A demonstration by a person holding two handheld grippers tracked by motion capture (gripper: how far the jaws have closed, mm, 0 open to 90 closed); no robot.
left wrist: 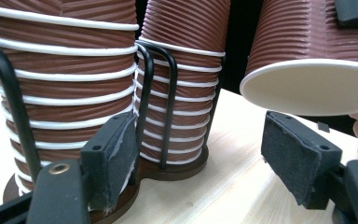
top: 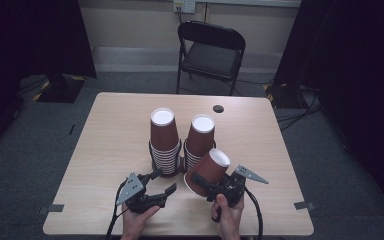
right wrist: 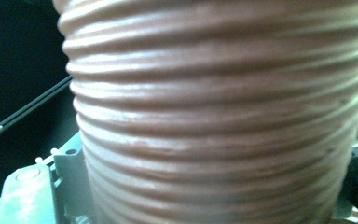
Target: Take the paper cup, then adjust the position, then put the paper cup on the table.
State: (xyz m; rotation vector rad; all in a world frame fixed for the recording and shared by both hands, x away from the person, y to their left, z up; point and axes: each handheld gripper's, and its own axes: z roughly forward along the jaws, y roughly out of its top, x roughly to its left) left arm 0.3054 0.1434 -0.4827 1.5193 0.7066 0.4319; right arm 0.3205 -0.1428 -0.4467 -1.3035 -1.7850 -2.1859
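Two stacks of upside-down brown ribbed paper cups stand mid-table in a black wire holder on a dark base: the left stack [top: 164, 142] and the right stack [top: 199, 141]. My right gripper [top: 211, 188] is shut on a single brown cup [top: 207, 171], tilted, its white-rimmed mouth toward the front left, just in front of the right stack. That cup's ribbed wall [right wrist: 223, 116] is very close in the right gripper view. My left gripper [top: 162, 182] stands open in front of the left stack, nothing between its pads [left wrist: 109, 158]. The held cup [left wrist: 307, 51] hangs at its upper right.
The light wooden table [top: 110, 145] has a dark round hole [top: 218, 108] near its far edge. A black folding chair [top: 210, 50] stands behind the table. Dark curtains hang at both sides, cables lie on the grey floor at right.
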